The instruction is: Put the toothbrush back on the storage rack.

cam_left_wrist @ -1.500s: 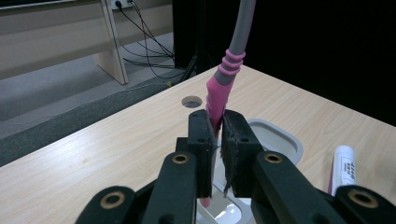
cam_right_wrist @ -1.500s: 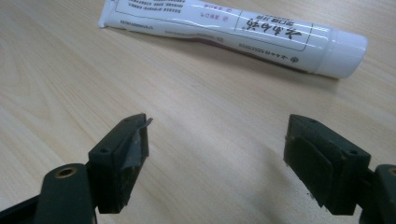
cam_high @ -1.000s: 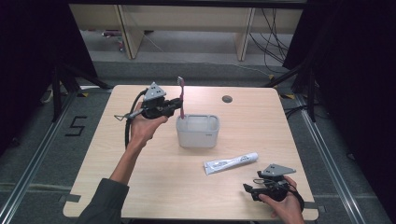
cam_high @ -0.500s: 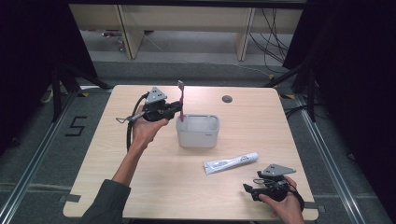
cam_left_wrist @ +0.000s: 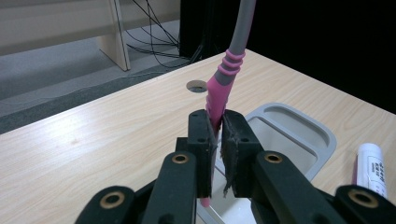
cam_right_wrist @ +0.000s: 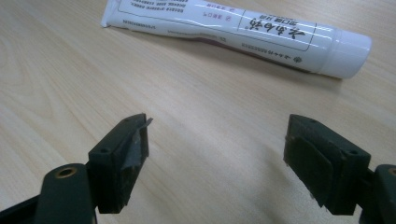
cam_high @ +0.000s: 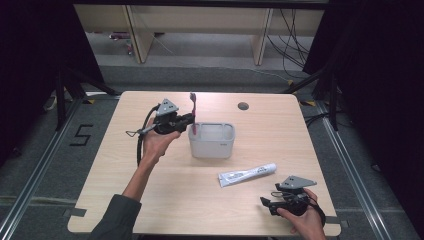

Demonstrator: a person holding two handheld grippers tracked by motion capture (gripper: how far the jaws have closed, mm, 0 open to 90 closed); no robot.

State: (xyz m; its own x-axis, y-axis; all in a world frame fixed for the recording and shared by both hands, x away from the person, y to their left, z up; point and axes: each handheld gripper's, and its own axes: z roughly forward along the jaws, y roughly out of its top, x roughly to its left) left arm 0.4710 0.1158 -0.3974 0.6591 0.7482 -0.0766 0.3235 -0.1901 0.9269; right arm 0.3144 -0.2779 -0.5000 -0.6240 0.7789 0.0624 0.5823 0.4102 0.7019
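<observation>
Left gripper (cam_high: 192, 120) pinches the pink toothbrush (cam_high: 193, 112) upright over the left rim of the grey tub (cam_high: 212, 148) at mid-table; right gripper (cam_right_wrist: 217, 154), jaws spread, rests near the front edge beside the toothpaste tube (cam_high: 247, 174).

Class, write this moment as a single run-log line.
left gripper: shut on toothbrush, upright over grey tub | right gripper: open, near toothpaste tube | table

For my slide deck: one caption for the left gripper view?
Left gripper clamps a pink toothbrush upright over the grey tub on the wooden table.
</observation>
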